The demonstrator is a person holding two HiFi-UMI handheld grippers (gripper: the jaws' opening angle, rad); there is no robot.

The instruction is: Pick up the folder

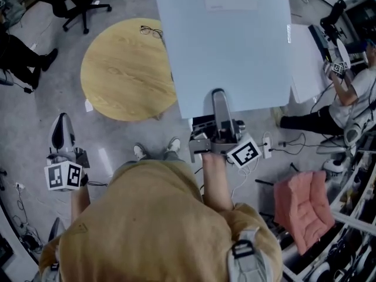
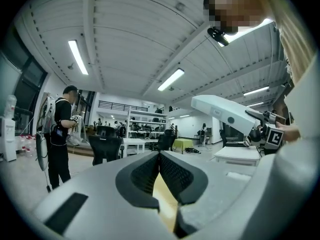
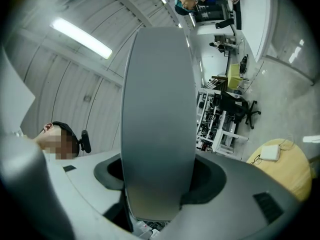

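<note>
A: Starting with the biggest?
B: Pale blue-grey folder (image 1: 229, 46), lifted clear of the floor (image 1: 35, 122), to the right of the round wooden bench (image 1: 117, 75) and hiding that bench's right rim in the head view.
A: Gripped how?
B: By the right tool (image 1: 218, 98), clamped on the folder's near edge, right of the bench and nearer the person. In the right gripper view, a broad grey sheet standing up from between the jaws, pressed on both faces by the pads.
A: Next down in size?
B: Then a pink cushion (image 1: 302, 207), well apart from the bench, far off to its right.
A: And the left tool (image 1: 60, 125)?
B: Off the bench's near left side, close to the person. Closed right to the tips, gripping nothing.
A: Anything on the bench?
B: A pair of glasses (image 1: 151, 32), lying at its far right rim, close to the folder's edge in the head view.
</note>
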